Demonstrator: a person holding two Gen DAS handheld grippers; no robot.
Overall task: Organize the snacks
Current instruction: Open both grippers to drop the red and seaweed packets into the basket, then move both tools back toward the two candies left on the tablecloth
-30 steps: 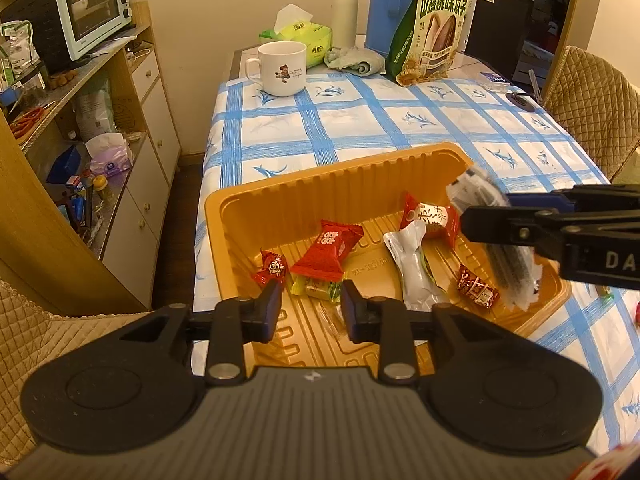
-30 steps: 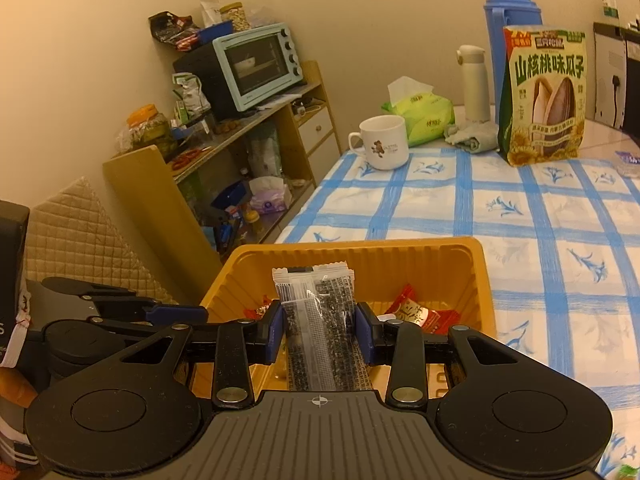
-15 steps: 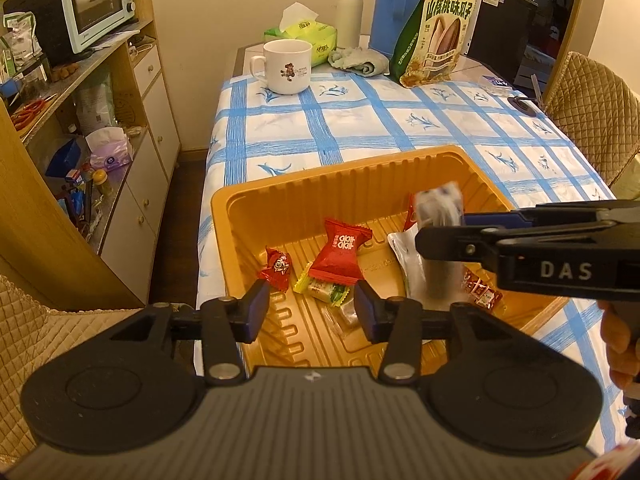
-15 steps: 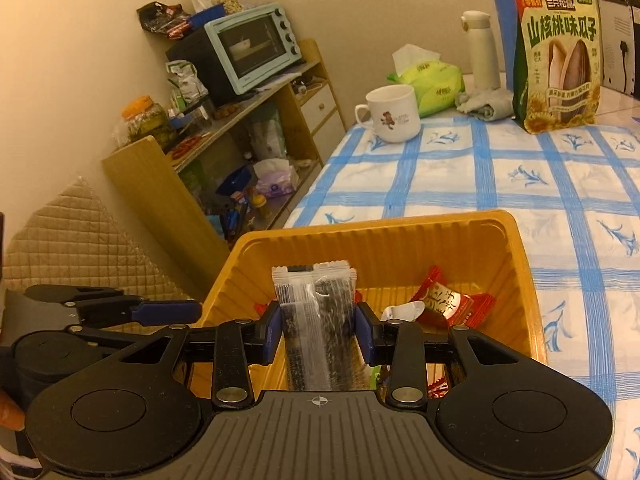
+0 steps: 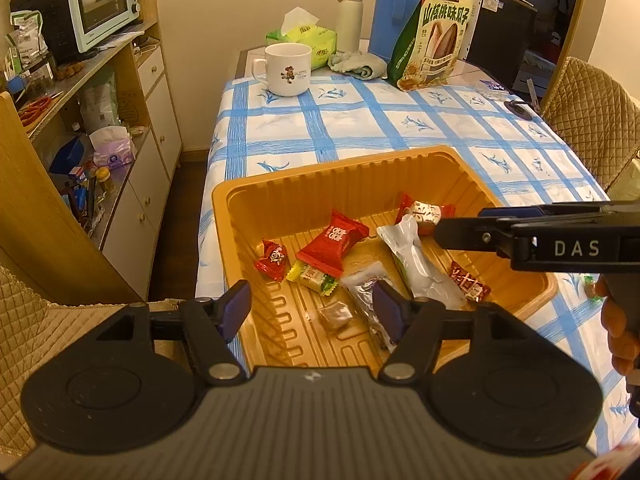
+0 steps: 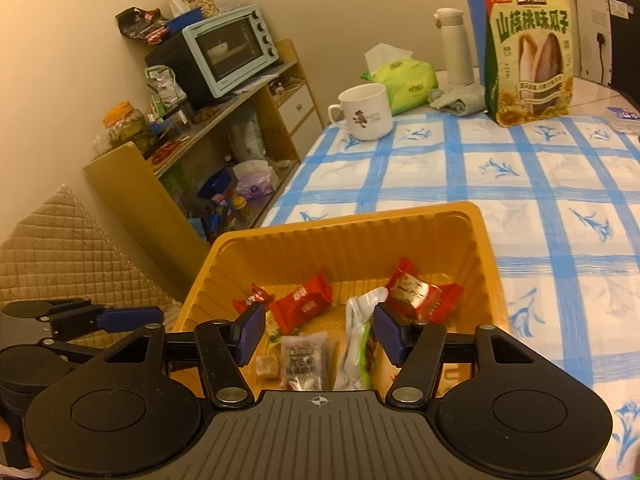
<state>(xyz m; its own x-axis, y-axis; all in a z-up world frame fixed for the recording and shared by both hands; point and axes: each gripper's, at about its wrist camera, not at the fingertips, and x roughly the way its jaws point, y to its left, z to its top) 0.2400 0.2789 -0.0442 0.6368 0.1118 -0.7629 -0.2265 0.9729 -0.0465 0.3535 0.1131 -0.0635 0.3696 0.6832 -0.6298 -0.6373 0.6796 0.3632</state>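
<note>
Now both your tongs, left [image 5: 310,312] and right [image 6: 318,338], are opening with nothing gripped, above the tray [image 5: 320,168]; dark seed packet [image 6: 304,360] lies inside, so snacks stay collected.

The tray [image 5: 224,208] is orange-yellow. Inside it lie red snack packets [image 5: 332,246] and a white one [image 5: 416,268]. The tablecloth [image 5: 360,128] is white with blue checks. The mug [image 5: 287,69] is white, the oven [image 6: 230,50] mint green.

Wrapped snacks [image 5: 335,242], red, white and clear, lie loose inside the orange tray [image 5: 320,168] on the checked tablecloth.
</note>
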